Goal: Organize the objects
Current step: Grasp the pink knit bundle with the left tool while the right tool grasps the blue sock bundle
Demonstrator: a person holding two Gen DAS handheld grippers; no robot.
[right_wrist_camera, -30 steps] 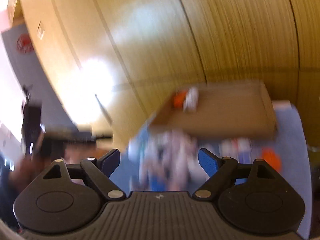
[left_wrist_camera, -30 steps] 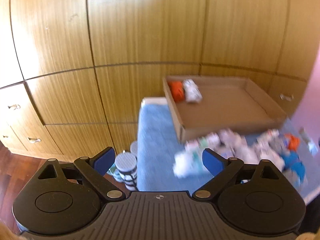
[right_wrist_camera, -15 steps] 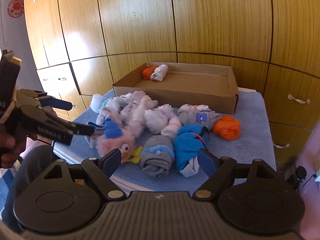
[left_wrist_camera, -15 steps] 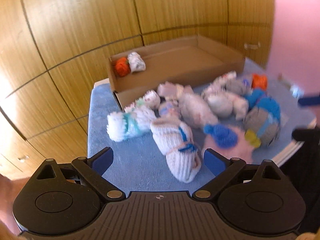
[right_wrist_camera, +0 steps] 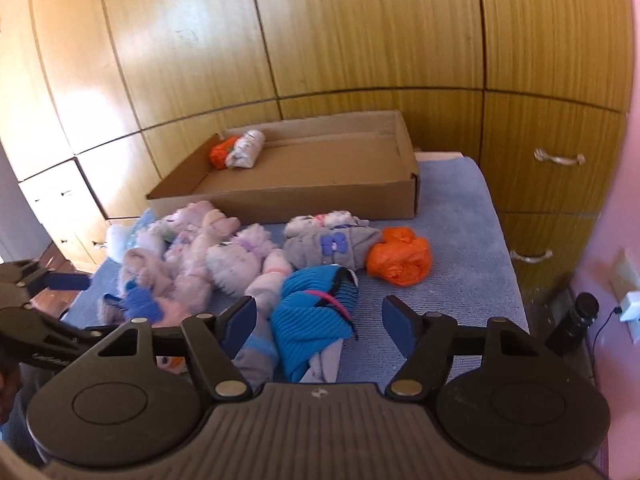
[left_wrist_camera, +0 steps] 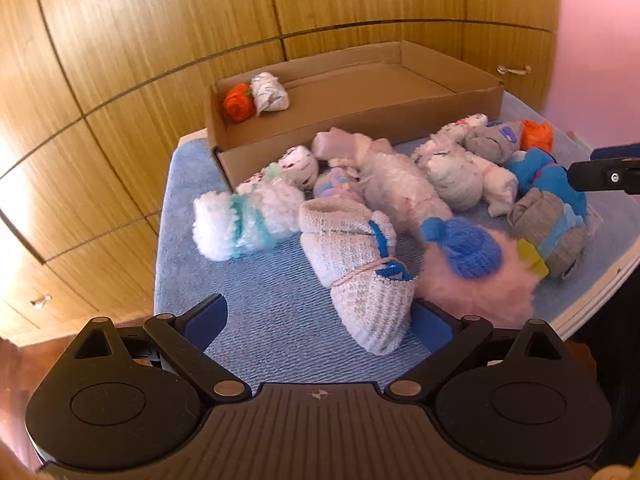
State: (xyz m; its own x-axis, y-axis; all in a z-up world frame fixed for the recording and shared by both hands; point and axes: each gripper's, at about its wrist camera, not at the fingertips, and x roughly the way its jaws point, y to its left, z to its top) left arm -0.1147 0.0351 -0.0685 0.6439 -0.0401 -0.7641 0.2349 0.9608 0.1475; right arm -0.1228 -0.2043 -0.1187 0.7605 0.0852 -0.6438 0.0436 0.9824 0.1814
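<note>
Right gripper [right_wrist_camera: 318, 322], closing yet unclamped, straddles blue sock [right_wrist_camera: 316, 316]; left gripper [left_wrist_camera: 320, 320] gapes, seemingly beside white sock [left_wrist_camera: 360, 276].

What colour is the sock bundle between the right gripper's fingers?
Bright blue sock bundle, with a thin pink band; the right wrist view shows it best.
</note>
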